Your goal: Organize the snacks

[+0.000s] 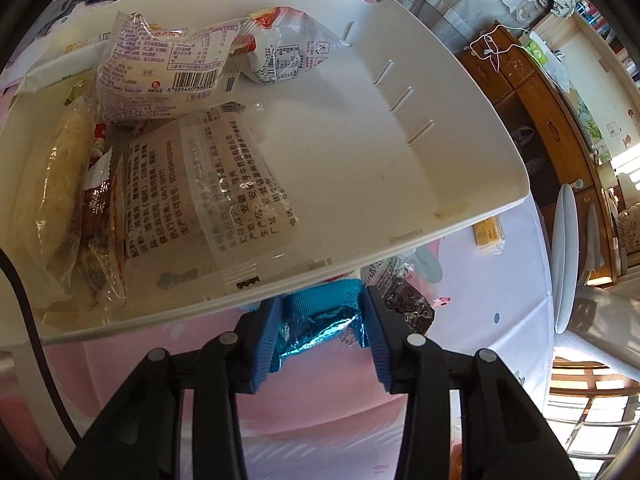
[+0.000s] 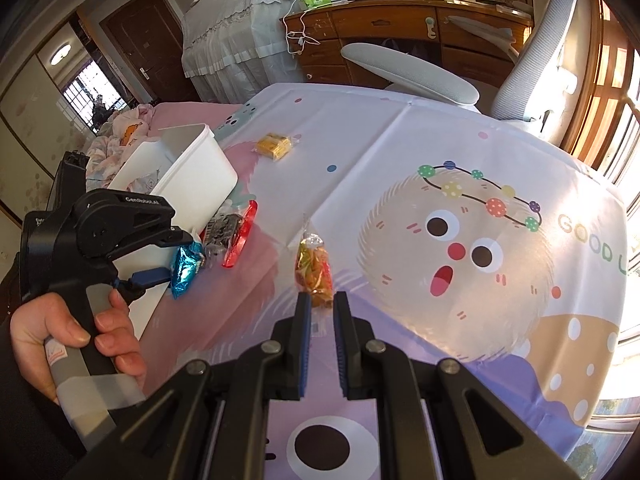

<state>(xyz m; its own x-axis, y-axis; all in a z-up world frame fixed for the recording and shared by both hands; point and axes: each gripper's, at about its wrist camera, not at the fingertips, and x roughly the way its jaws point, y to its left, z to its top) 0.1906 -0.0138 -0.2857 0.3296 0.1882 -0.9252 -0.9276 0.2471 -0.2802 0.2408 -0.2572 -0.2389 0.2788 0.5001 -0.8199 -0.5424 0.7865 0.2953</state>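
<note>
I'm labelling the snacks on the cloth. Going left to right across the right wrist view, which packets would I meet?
blue foil packet held in the left gripper → dark snack in clear wrap → red packet → yellow packet, farther back → orange snack bag at the right gripper

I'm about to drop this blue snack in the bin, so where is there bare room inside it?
The white bin is bare on its right half, between the clear printed packet and the slotted wall. The left side is crowded with piled packets. The left gripper holds the blue foil snack just outside the near rim.
</note>
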